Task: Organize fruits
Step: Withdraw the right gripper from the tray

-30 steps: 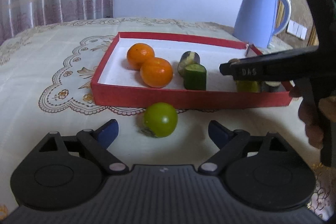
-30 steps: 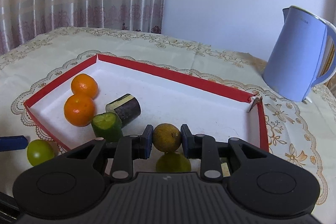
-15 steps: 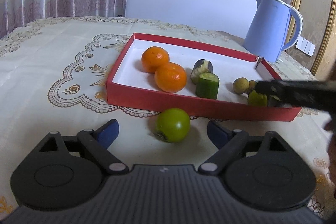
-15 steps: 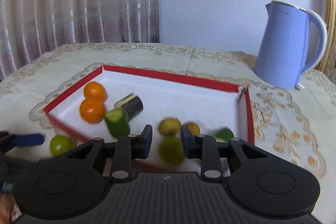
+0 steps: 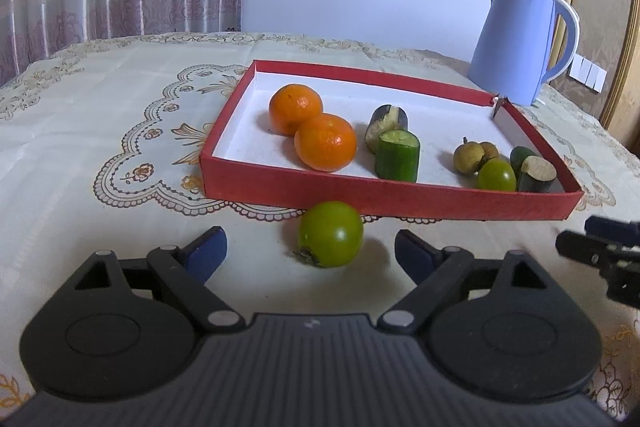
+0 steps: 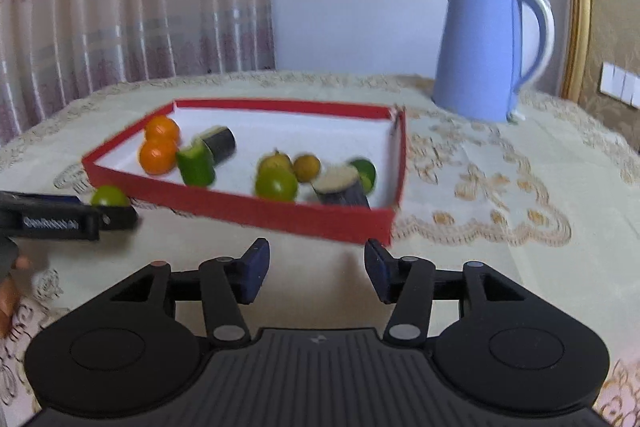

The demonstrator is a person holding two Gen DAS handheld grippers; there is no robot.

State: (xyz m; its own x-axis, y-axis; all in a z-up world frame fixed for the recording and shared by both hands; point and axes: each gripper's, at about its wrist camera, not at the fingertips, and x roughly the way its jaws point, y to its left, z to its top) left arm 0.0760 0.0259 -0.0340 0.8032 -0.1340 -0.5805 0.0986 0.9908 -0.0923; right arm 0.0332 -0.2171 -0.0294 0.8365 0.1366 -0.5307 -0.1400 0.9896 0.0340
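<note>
A green round fruit (image 5: 331, 234) lies on the tablecloth just in front of the red tray (image 5: 360, 193). It sits between the fingers of my left gripper (image 5: 310, 253), which is open, its pads clear of the fruit. In the tray are two oranges (image 5: 325, 142), a cucumber piece (image 5: 397, 155), eggplant pieces (image 5: 386, 121), brown longans (image 5: 468, 157) and a green fruit (image 5: 496, 175). My right gripper (image 6: 316, 273) hovers over the cloth in front of the tray's near right corner (image 6: 384, 223); its jaws are opening with nothing between them.
A blue kettle (image 6: 488, 51) stands behind the tray to the right. The left gripper's arm (image 6: 68, 219) reaches in from the left of the right wrist view, beside the green fruit (image 6: 109, 195). Curtains and a wall lie behind the table.
The right gripper let go of the brown fruit inside the tray, drew back out over the tray's front rim, and its jaws spread apart. The left gripper stayed around the green fruit.
</note>
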